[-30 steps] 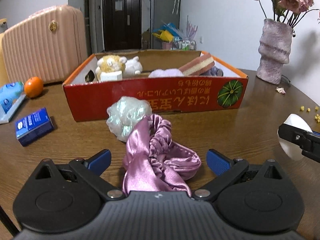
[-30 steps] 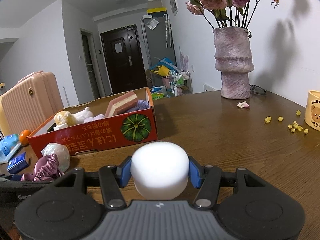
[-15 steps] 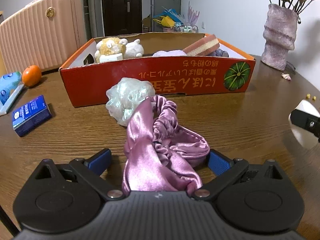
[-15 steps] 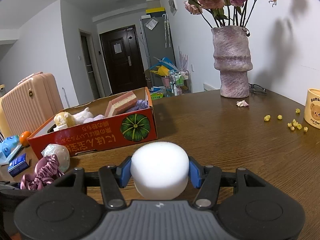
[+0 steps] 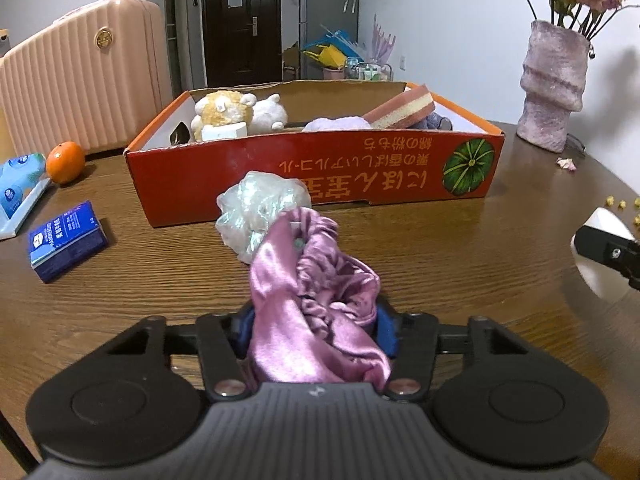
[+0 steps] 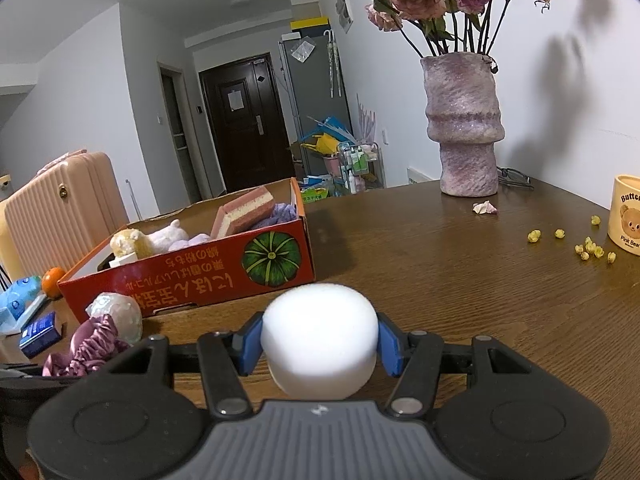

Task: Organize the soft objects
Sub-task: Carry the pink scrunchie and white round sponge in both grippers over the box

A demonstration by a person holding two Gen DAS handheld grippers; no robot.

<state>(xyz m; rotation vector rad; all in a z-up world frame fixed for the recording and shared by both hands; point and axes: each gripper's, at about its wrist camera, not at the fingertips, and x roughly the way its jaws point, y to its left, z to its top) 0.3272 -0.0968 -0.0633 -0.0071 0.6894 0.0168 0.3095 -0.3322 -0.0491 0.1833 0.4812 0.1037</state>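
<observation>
Left tongs [image 5: 314,330] clenched on pink scrunchie [image 5: 320,280], near desk [image 5: 440,248] edge. Right tongs [image 6: 320,346] grasping white sponge [image 6: 320,340]. Red box [image 5: 320,172] holds several soft items; iridescent puff [image 5: 260,212] left outside.

Both hand-held grippers [image 5: 316,332] [image 6: 320,344] clamped, level.

At the right edge of the right wrist view, the cream ceramic cup with a bear picture [image 6: 626,216] reads "Butte", cut off, and "Pink Bear". The red cardboard box with a green pumpkin picture [image 5: 320,168] carries yellow Japanese print, upside down. The small blue packet [image 5: 66,236] bears white print, probably Chinese, too blurred to read.
</observation>
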